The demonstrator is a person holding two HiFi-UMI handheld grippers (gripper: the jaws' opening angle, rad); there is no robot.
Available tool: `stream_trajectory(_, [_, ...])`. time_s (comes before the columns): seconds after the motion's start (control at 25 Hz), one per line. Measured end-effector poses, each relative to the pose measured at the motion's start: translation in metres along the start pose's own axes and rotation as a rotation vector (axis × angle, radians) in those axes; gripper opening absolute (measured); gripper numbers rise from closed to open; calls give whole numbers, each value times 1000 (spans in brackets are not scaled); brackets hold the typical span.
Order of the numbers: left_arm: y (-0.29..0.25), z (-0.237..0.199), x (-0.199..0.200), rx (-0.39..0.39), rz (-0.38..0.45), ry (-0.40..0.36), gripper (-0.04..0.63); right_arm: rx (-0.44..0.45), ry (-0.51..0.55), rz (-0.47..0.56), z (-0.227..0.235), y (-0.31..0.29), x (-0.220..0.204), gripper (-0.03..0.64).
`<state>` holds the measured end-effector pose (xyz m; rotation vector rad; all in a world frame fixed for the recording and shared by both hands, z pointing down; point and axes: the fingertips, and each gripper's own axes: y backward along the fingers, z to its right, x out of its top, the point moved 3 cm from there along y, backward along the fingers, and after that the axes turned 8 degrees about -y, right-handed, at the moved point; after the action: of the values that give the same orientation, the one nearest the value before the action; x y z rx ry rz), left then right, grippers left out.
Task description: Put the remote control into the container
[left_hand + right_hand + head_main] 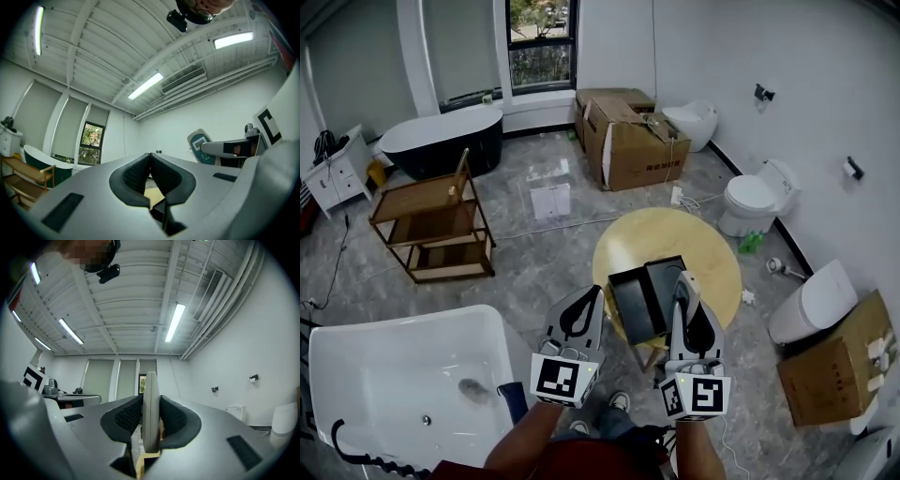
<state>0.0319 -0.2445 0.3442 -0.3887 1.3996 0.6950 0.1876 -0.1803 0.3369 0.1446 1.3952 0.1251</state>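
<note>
Remote (150,408) clamped edge-on in R gripper (685,298), held near black container (645,295) on round yellow surface (675,239); L gripper (150,161) jaws closed together, nothing betw. them.

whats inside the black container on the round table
Nothing shows inside the black container; the visible bottom looks bare. The right tongs, shut on the remote control, cover its right edge.

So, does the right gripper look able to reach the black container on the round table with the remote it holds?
Probably yes. The right gripper, shut on the remote control, hangs at the black container's right edge, and nothing covers the container or stands between them on the yellow table.
</note>
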Motion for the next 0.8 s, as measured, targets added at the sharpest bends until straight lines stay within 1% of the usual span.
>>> stream_trajectory(0.12, [-38, 8, -1, 7, 1, -7, 15, -1, -15, 4, 30, -25, 4, 126])
stream_trajectory(0.28, [-79, 20, -13, 11, -3, -21, 15, 18, -29, 10, 67, -53, 1, 126])
stream_trajectory(0.48, [-118, 31, -22, 55, -27, -42, 15, 43, -54, -12, 105, -76, -2, 126])
stream_trajectory(0.64, [-136, 30, -31, 71, -45, -56, 15, 54, -67, -18, 120, -93, -8, 126])
stream_trajectory(0.76, [-150, 24, -32, 88, -11, -48, 15, 60, -71, -33, 125, -106, -13, 126])
stream_trajectory(0.8, [-155, 23, -34, 87, -14, -49, 15, 58, -73, -38, 127, -109, -15, 126])
